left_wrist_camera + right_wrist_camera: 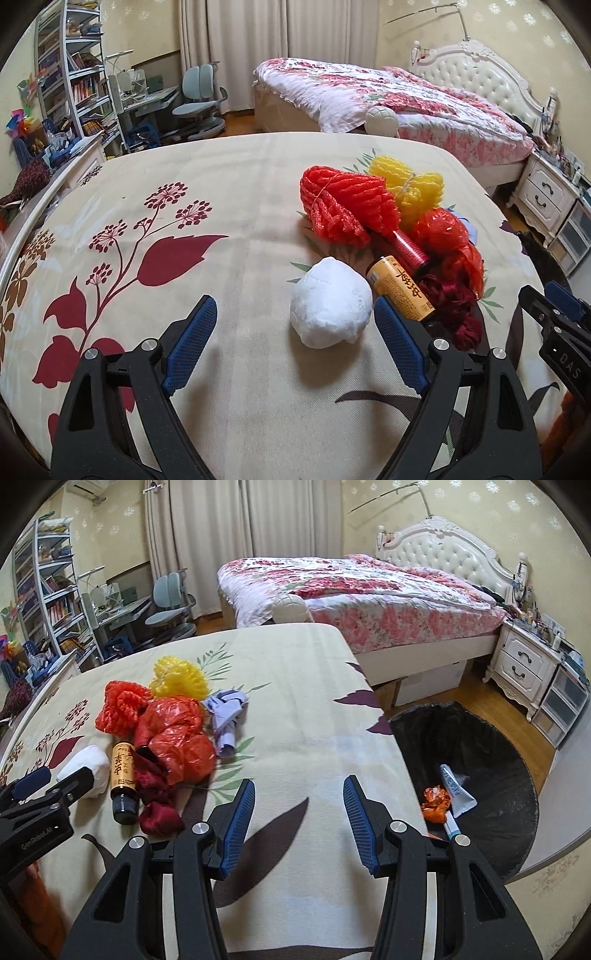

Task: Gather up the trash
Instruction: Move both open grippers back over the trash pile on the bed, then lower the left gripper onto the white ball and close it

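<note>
White tissue wad (pixel 330 308) sits at lower centre, ahead of the gaping, empty left gripper (pixel 295 345); right gripper (pixel 299 821), parted and empty, hangs farther off.

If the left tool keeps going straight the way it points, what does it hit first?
Most likely the white wad, which sits just ahead of the open left tool, nearer its right finger. Depth is hard to judge; it could meet the bedsheet first.

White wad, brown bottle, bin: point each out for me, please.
white wad (pixel 330 308): left wrist view, middle of its front face.
brown bottle (pixel 122 775): right wrist view, on its yellow label.
bin (pixel 480 738): right wrist view, black liner on the inner wall.
</note>
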`<state>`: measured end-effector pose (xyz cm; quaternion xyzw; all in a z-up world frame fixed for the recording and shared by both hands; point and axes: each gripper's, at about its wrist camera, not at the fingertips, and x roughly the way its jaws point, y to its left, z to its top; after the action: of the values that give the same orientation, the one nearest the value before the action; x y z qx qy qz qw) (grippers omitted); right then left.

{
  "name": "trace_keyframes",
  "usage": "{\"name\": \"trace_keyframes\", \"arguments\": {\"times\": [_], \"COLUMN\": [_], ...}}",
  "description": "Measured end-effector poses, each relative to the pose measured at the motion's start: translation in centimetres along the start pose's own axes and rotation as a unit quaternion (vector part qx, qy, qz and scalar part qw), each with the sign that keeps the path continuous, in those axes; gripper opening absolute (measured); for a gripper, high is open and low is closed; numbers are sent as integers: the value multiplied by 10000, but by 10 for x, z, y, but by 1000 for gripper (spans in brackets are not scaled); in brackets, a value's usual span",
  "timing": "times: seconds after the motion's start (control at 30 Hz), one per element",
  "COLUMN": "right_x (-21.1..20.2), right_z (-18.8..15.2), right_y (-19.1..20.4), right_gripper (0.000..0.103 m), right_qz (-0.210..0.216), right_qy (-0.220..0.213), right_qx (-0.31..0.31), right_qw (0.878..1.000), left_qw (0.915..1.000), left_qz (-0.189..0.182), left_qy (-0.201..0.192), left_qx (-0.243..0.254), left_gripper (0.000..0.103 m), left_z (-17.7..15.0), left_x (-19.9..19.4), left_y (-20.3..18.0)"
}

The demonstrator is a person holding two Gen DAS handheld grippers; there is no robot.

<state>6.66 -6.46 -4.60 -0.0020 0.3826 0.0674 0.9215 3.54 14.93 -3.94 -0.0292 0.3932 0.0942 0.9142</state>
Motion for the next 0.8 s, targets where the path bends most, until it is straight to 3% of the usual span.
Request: {"name": "trace_keyframes", "arguments": {"times": [0.17,0.4,0.8], "right_x": [2,-2,-11], "right_z": [-1,-5,-11], "right_y": [9,22,54], "right_gripper": [50,50,50], "right_qz": [68,189,602], "right_qy": [39,84,179], "right_qx": [-80,-190,-539], "right_qw": [9999,9996,9966], "left_qw": [9997,9984,9986], "left_qz": [-198,-525,-474], "left_qy": [137,215,199], "left_qx": [-15,24,-113], "left_gripper": [75,41,36], "left_z": [1,-1,-8], "left_x": [8,10,1], "left_y": [3,4,21]}}
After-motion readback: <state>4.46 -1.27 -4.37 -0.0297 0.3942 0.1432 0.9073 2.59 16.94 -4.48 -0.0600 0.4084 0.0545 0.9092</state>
